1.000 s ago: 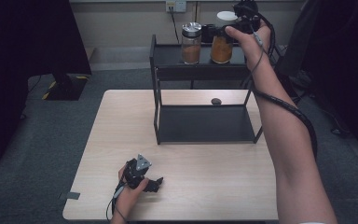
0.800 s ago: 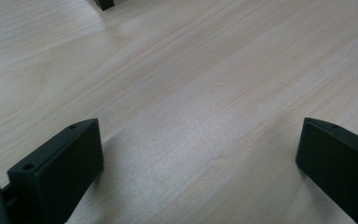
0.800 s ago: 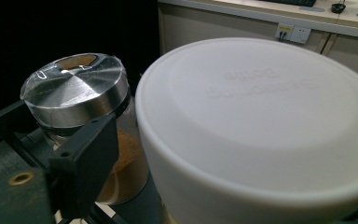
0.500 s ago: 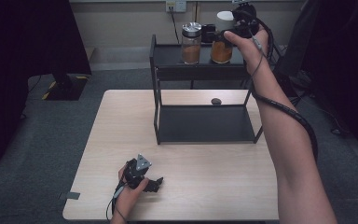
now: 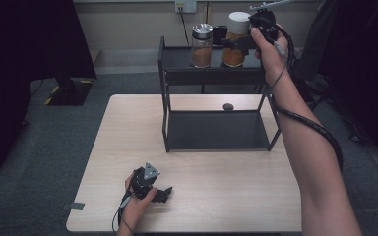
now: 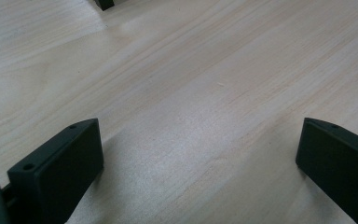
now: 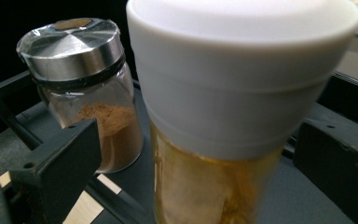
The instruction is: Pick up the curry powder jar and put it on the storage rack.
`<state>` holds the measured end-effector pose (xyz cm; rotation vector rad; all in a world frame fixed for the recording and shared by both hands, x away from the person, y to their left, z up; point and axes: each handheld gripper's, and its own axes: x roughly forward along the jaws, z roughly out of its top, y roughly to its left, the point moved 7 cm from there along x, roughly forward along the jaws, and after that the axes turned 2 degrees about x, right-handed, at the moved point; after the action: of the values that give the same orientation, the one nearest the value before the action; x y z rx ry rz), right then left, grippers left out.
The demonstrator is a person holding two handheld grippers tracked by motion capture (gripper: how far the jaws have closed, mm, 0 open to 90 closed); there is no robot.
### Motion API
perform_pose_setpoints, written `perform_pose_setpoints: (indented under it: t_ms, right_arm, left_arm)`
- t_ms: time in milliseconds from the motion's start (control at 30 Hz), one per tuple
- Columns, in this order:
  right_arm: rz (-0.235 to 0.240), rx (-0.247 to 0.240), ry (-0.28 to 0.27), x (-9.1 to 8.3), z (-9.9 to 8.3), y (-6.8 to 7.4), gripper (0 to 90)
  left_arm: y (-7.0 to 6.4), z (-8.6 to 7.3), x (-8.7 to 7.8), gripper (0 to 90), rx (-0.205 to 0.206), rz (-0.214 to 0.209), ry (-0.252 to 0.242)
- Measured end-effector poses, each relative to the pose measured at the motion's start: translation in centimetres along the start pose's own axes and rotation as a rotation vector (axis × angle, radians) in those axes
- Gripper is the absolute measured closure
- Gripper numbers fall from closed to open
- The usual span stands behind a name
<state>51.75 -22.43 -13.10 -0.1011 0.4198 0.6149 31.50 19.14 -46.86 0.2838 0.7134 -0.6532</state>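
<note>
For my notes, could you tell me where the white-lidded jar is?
In the high view, the white-lidded jar stands on the black rack's top shelf, right of the steel-lidded jar, between the right gripper's jaws.

White-lidded jar [image 5: 236,39] of amber contents, upright on black shelf top [image 5: 177,54], beside steel-lidded jar [image 5: 202,45]

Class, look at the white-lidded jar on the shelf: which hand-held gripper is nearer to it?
The right hand-held gripper: its jaws flank the white-lidded jar on the shelf. The left hand-held gripper rests low at the table's near edge.
</note>
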Motion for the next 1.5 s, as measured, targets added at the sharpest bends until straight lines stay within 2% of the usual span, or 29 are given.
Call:
perform_pose_setpoints:
  t_ms: [133,467,933,1500]
  right_arm:
    - [-0.022,0.006,0.000,-0.6,-0.3,0.2,0.0]
    - [-0.034,-0.011,-0.010,-2.2,-1.1,0.5,0.0]
    - [-0.025,-0.019,-0.016,-3.8,-2.9,1.0,0.2]
    - [-0.014,-0.021,-0.009,-4.0,-4.4,1.3,0.2]
  left_arm:
    - [0.0,0.0,0.0,0.0,0.000,0.000,0.000]
    - [0.0,0.0,0.0,0.0,0.000,0.000,0.001]
    - [0.0,0.0,0.0,0.0,0.000,0.000,0.000]
    - [0.0,0.0,0.0,0.0,0.000,0.000,0.000]
